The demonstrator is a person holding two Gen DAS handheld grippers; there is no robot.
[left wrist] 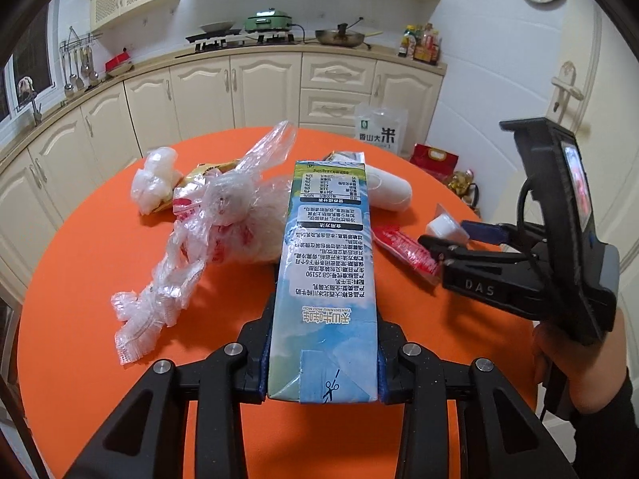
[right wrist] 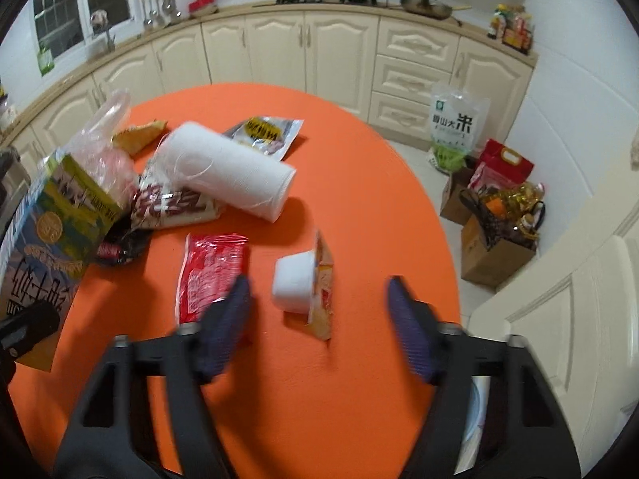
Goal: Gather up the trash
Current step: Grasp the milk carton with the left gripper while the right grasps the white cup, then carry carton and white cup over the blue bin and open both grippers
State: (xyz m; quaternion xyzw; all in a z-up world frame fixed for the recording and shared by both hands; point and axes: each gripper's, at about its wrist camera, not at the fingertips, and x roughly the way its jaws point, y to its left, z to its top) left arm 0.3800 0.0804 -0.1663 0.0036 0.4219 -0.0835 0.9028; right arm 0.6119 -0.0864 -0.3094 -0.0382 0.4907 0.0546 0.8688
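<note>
The left tool (left wrist: 323, 359) was clamped on the lower end of a tall blue-and-green printed milk carton (left wrist: 325, 279), its pads pressing the two narrow sides so the carton jutted forward over the round orange table (left wrist: 80, 279). Gripping it by the base probably kept the long box from swinging.

The right tool (right wrist: 319, 311) stood spread, nothing between its blue pads, and pointed down at a small white plastic cup with a peeled-back foil lid (right wrist: 297, 283) lying on its side on the table. That cup sat in line with the gap, closer to the left pad, so it looked like the next pick. A flat red crinkled wrapper (right wrist: 211, 271) lay just beside it, partly under the left finger.

Further back the remaining litter was bunched together: a crumpled clear plastic bag (left wrist: 223, 215), a white roll of thin plastic sheets (right wrist: 235, 171) and a silver-and-yellow snack pouch (right wrist: 267, 133). No bin showed in either view.
</note>
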